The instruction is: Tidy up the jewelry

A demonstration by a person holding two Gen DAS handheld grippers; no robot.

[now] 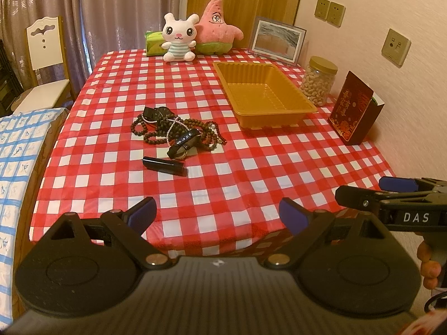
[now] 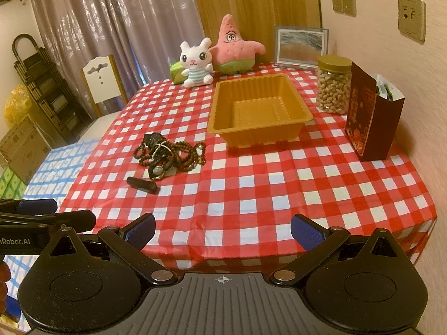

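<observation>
Left wrist view shows the jewelry pile (image 1: pixel 178 132) tangled on the checkered tablecloth (image 1: pixel 251 167), beside the empty gold tray (image 1: pixel 304 106) likely meant for it. The left gripper (image 1: pixel 218 213) and right gripper (image 2: pixel 222 231) hover near the table's edge, both spread wide and empty, apparently ready to reach.

Your two wrist cameras look from the near table edge toward the far wall, left one more leftward. Both share the checkered table (image 1: pixel 251 167), the jewelry pile (image 2: pixel 170 153) and the tray (image 1: pixel 262 95).
</observation>
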